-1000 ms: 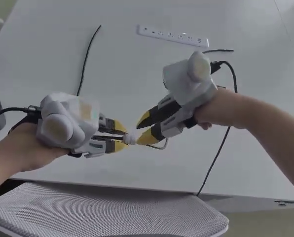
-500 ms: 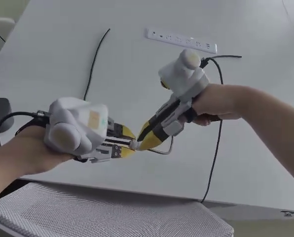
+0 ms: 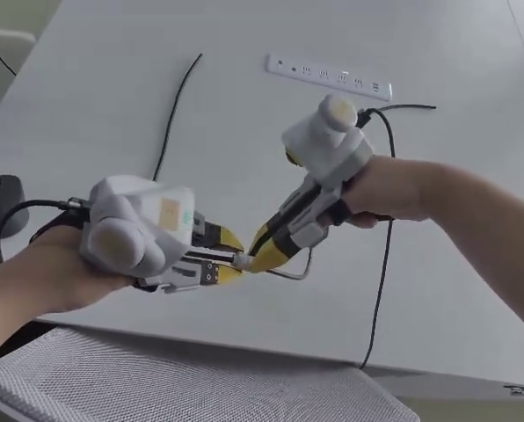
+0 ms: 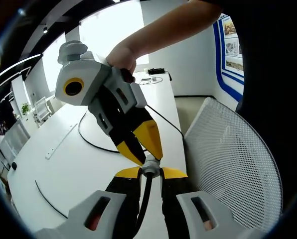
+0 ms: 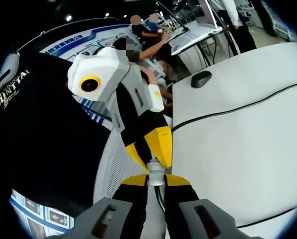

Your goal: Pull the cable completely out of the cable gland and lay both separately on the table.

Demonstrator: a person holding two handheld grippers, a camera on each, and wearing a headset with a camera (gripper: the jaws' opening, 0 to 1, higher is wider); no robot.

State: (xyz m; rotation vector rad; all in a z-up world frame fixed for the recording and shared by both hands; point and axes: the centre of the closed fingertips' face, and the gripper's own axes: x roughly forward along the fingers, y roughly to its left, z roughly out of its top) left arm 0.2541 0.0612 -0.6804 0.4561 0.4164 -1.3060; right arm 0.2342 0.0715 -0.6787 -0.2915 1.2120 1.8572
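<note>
Right gripper (image 3: 257, 256) steeper, cable gland (image 5: 156, 173) between fingers (image 5: 134, 180).

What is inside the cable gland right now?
A cable runs through the cable gland, leaving both ends. The stretch inside is hidden by the gland's body.

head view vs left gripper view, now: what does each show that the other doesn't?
Head view: the left gripper from outside, the hand holding it, a dark mouse. Left gripper view: blue-framed wall posters, a bright window. Both: the right gripper, the cable gland clamped between both grippers' tips, the white table, the mesh chair.
</note>
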